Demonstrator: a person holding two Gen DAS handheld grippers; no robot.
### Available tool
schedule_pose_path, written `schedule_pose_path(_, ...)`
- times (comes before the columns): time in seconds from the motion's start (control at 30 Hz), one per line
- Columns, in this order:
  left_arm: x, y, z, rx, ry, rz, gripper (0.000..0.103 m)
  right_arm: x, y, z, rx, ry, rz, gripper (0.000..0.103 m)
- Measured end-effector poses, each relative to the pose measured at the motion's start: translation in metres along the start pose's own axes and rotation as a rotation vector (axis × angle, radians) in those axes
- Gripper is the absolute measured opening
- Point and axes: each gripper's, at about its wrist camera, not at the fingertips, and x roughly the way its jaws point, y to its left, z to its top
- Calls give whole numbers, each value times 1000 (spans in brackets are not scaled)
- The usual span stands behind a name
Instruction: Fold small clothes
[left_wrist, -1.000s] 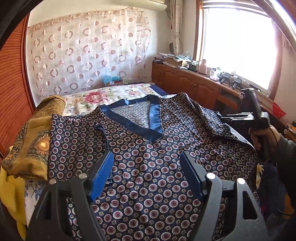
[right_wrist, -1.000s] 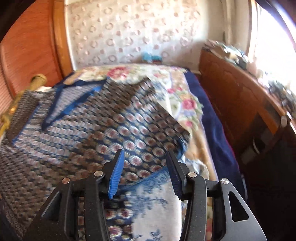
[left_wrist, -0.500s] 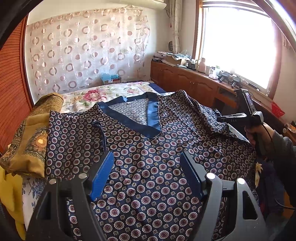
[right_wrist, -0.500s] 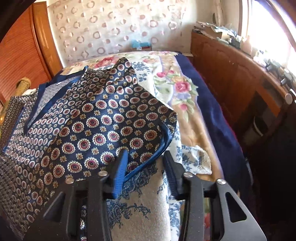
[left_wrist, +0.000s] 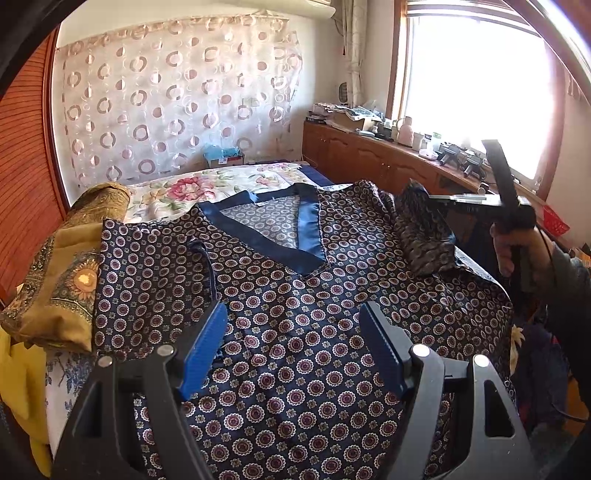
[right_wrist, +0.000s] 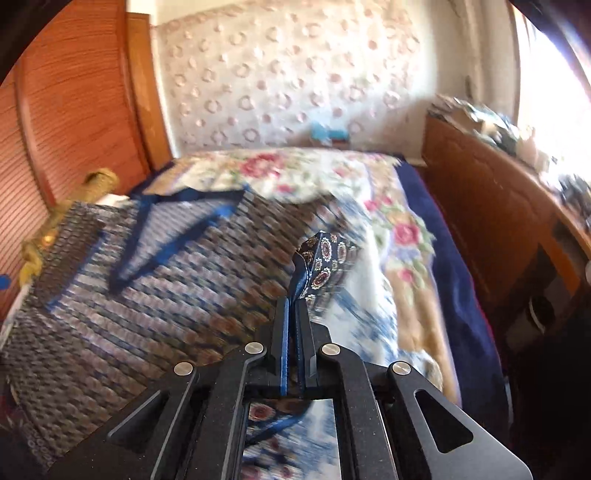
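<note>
Right gripper (right_wrist: 293, 306) jaws now clamped on raised shirt (left_wrist: 295, 314) sleeve | left gripper (left_wrist: 293, 350) jaws apart above shirt

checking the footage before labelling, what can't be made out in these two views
- Shirt hem: left wrist view, hidden by the left gripper and the bottom edge.
- Shirt pattern: right wrist view, motion-blurred except the sleeve in the right gripper.
- Counter clutter: left wrist view, too small, window glare.
</note>
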Motion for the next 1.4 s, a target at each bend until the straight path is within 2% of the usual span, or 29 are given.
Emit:
schedule_pose_path(0.17, -2, 6, -1, -14, -4, 6, 74, 0, 47, 31, -79, -40, 74, 1)
schedule_pose_path(0.3, -3, 13, -3, -24, -5, 16, 74, 11, 80, 50, -124, -41, 89, 3)
schedule_pose_path(0.37, -5, 16, -4, -29, -6, 20, 74, 16, 86, 54, -135, -33, 92, 18)
schedule_pose_path(0.43, -6, 18, -5, -34, -8, 21, 74, 20, 91, 54, -155, -26, 112, 26)
schedule_pose_path(0.53, -6, 21, -6, -42, -8, 23, 74, 22, 89, 48, -156, -13, 83, 34)
schedule_pose_path(0.63, -4, 23, -7, -49, -6, 24, 74, 27, 74, 41, -142, 15, 52, 34)
schedule_pose_path(0.73, -3, 24, -8, -51, -4, 25, 74, 39, 56, 32, -129, 61, -16, 34)
schedule_pose_path(0.93, -2, 25, -9, -47, 1, 28, 74, 70, 29, 12, -67, 167, -58, 34)
schedule_pose_path(1.07, -1, 26, -9, -48, 4, 30, 74, 78, 23, 4, -43, 194, -45, 34)
schedule_pose_path(1.17, -1, 26, -9, -48, 4, 31, 74, 84, 24, 3, -62, 218, -66, 32)
schedule_pose_path(1.2, -1, 26, -9, -48, 4, 31, 74, 86, 24, 3, -72, 227, -73, 26)
schedule_pose_path(1.23, -1, 26, -9, -48, 5, 31, 74, 89, 25, 2, -83, 237, -67, 14)
schedule_pose_path(1.27, 0, 27, -9, -47, 6, 32, 74, 90, 26, 1, -94, 243, -64, 6)
schedule_pose_path(1.4, 4, 34, -6, -40, 14, 38, 74, 84, 24, 6, -130, 216, -75, 0)
